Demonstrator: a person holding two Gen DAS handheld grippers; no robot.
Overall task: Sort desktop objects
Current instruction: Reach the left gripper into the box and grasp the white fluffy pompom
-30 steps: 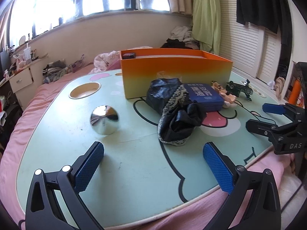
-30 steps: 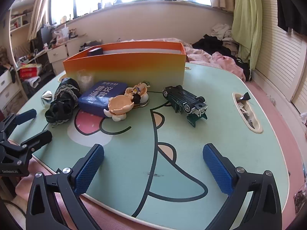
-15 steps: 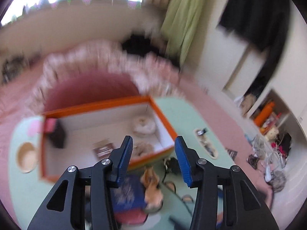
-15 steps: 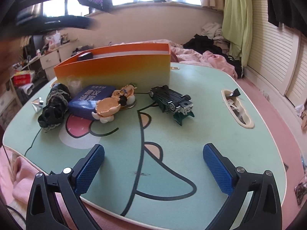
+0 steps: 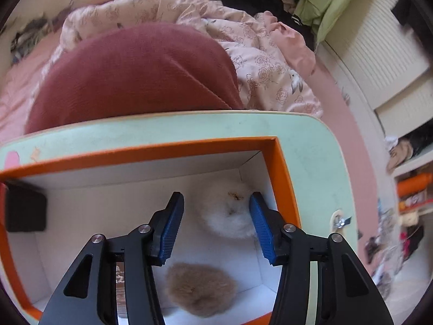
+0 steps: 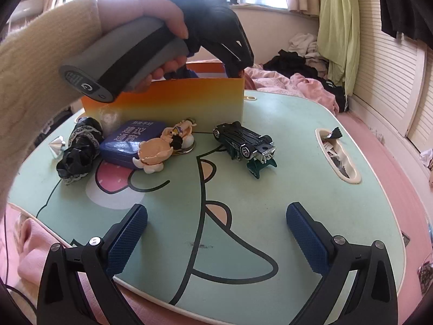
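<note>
Mint cartoon-print table (image 6: 284, 162) on pink bedding (image 5: 16, 86); both hand-held grippers (image 5: 215, 224) (image 6: 216, 233) apart, empty.

My tool (image 5: 216, 216) carries blue ribbed rubbery pads on matt black plastic. The orange box (image 5: 284, 173) is smooth card, white inside, holding two fluffy pompoms (image 5: 227, 216). The surface (image 6: 270, 189) is matt, printed board.

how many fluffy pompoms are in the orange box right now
2 show. The white pompom lies in the box's far right corner; the tan pompom lies nearer the camera. The left gripper hides part of the floor, so more may exist.
</note>
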